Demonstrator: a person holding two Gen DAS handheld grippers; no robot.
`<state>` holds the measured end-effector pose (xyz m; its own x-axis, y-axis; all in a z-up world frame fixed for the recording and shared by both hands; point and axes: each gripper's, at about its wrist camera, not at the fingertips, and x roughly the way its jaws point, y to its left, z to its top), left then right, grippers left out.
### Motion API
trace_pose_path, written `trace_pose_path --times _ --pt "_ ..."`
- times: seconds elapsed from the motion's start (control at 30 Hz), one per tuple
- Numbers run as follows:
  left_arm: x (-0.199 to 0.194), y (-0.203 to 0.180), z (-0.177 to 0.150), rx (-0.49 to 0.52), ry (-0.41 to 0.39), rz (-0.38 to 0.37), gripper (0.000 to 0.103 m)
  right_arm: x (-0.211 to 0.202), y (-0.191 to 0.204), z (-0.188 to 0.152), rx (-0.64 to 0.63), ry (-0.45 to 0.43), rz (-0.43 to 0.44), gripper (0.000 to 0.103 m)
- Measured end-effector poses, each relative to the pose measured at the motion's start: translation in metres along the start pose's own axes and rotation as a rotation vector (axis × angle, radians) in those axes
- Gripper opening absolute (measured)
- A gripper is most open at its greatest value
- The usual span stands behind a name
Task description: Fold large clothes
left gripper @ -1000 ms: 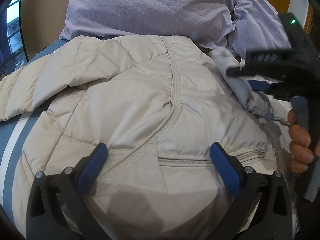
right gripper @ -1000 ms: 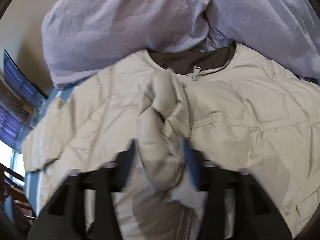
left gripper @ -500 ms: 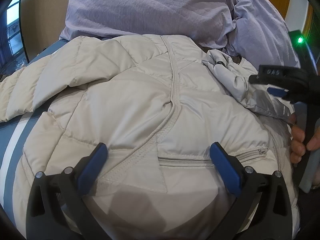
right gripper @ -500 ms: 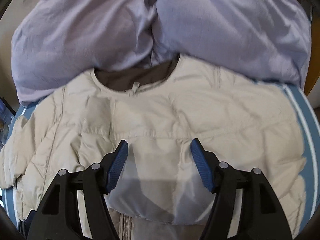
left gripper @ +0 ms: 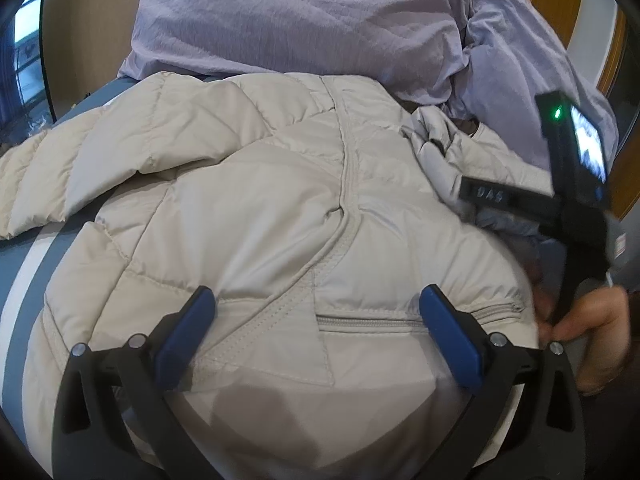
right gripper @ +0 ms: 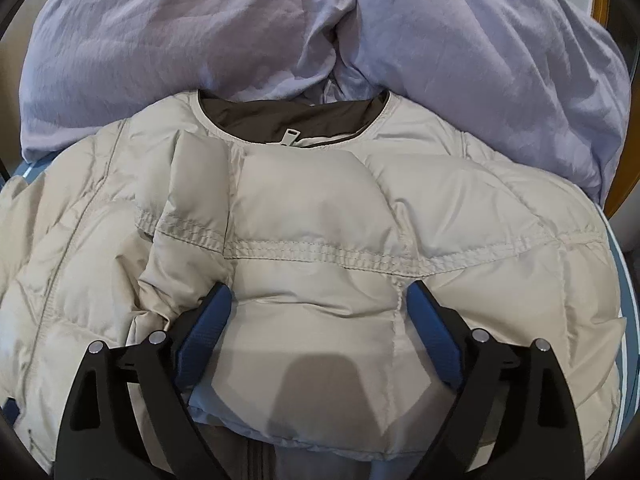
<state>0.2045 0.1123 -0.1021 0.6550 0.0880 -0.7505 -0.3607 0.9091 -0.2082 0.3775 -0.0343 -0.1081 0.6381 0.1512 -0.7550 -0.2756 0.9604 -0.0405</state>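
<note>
The beige puffer jacket (right gripper: 312,216) lies on the bed (left gripper: 24,264), collar toward the pillows (right gripper: 160,40). The right hand-held gripper (right gripper: 316,320), jaws just widened, grips nothing; the left hand-held gripper (left gripper: 316,320) gapes empty.

Jacket (left gripper: 248,216) hem running off bottom edge; right hand-held gripper (left gripper: 496,216) tips blurring behind jacket; bed (left gripper: 24,280) mostly covered.

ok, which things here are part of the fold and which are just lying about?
In the job:
- beige puffer jacket
- right gripper, jaws just opened, over the folded-in sleeve
- left gripper, open over the pocket zip

Lying about:
- lilac pillows
- blue striped bedsheet
</note>
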Motion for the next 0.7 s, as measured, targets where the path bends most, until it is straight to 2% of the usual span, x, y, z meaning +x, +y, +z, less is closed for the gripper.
trace_pose_path --times 0.13,0.23,0.3,0.47,0.63,0.7 --pt "-0.016 0.017 0.005 -0.061 0.013 -0.046 0.101 0.000 -0.003 0.001 0.007 -0.003 0.011 0.092" --pt "-0.040 0.044 0.013 -0.122 -0.022 -0.044 0.101 0.000 -0.003 0.002 0.008 -0.003 0.013 0.092" --pt "-0.055 0.066 0.020 -0.147 -0.054 0.003 0.101 0.001 -0.004 0.002 0.011 -0.003 0.017 0.092" --pt "-0.081 0.144 0.037 -0.210 -0.098 0.216 0.101 0.002 -0.005 0.002 0.017 -0.003 0.027 0.092" --pt "-0.080 0.224 0.049 -0.314 -0.049 0.380 0.100 0.001 -0.006 0.001 0.025 -0.004 0.037 0.092" --pt "-0.080 0.248 0.053 -0.359 -0.041 0.421 0.091 0.002 -0.007 0.001 0.027 -0.003 0.041 0.092"
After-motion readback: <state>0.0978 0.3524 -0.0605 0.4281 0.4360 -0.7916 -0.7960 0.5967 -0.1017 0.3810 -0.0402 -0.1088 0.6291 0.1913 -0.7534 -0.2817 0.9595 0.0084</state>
